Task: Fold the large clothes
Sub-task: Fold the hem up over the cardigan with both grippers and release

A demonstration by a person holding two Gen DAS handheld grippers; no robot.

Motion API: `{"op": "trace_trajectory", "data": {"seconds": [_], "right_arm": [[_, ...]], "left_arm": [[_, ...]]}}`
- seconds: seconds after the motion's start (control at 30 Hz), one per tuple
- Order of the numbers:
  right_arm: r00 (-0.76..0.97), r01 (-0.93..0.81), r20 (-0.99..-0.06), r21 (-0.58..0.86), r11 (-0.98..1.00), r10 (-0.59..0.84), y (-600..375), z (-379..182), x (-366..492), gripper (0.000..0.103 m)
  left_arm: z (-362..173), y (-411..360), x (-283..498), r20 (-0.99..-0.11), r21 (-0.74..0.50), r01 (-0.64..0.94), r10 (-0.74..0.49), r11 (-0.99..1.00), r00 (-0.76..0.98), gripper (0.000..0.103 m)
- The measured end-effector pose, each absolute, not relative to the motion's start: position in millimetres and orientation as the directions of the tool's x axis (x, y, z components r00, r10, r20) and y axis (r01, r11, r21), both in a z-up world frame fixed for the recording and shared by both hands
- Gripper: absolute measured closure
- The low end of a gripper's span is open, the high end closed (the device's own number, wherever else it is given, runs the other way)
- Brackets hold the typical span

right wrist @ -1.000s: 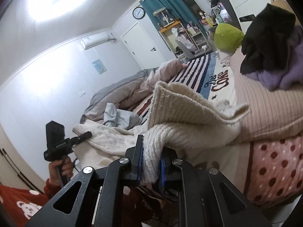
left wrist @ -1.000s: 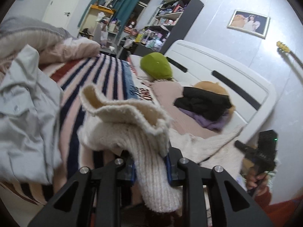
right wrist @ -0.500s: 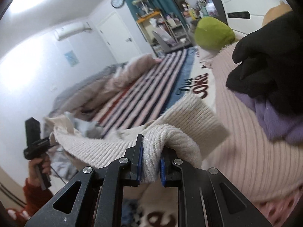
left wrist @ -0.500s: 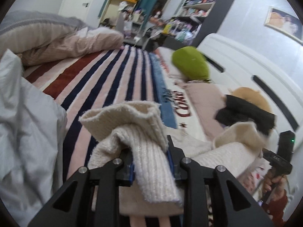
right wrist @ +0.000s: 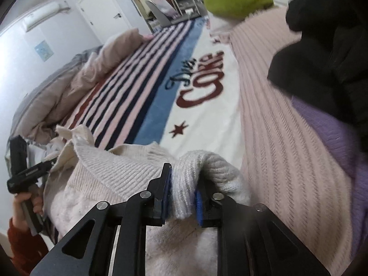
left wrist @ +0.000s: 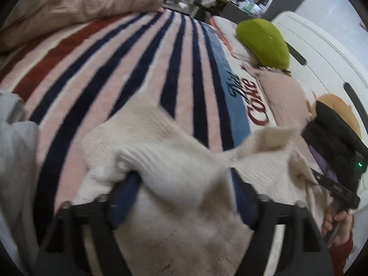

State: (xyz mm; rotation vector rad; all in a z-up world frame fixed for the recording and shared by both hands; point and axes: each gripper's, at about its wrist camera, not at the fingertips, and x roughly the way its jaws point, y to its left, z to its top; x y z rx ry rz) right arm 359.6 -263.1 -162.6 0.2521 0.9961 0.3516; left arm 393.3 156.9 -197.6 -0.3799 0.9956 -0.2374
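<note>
A cream knit sweater (left wrist: pixel 179 168) lies bunched on the striped bed cover (left wrist: pixel 128 73). My left gripper (left wrist: pixel 184 184) stands open, its jaws wide apart, with a fold of the sweater lying loose between them. My right gripper (right wrist: pixel 182 193) is shut on another edge of the cream sweater (right wrist: pixel 119 170), low over the bed. The right gripper also shows at the right edge of the left wrist view (left wrist: pixel 331 186), and the left gripper at the left edge of the right wrist view (right wrist: pixel 25 172).
A grey garment (left wrist: pixel 16 161) lies at the left. A pink knit piece (right wrist: pixel 287 126), purple cloth (right wrist: pixel 326 133) and black clothes (right wrist: pixel 326 46) lie at the right. A green cushion (left wrist: pixel 264 41) and white headboard (left wrist: pixel 322 59) stand beyond. A bunched duvet (left wrist: pixel 69 7) lies far left.
Both grippers have come down and forward onto the bed with the sweater. My left gripper has opened and let go of the sweater; the right still grips it.
</note>
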Motion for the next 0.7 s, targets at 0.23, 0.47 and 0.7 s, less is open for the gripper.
{"op": "trace_trajectory", "data": {"seconds": [0.23, 0.47, 0.7], "right_arm": [[0.597, -0.152, -0.718, 0.338, 0.929, 0.359, -275, -138, 342, 0.018], [0.612, -0.255, -0.668, 0.340, 0.905, 0.423, -273, -102, 292, 0.018], [0.615, -0.267, -0.604, 0.445, 0.855, 0.506, -274, -114, 209, 0.018]], "left_arm": [[-164, 162, 361, -0.717, -0.427, 0.072, -0.386, 0.901, 0.580, 0.022], [-131, 175, 292, -0.650, -0.442, 0.116, -0.406, 0.890, 0.642, 0.012], [-154, 190, 214, -0.635, -0.494, 0.082, -0.424, 0.866, 0.645, 0.005]]}}
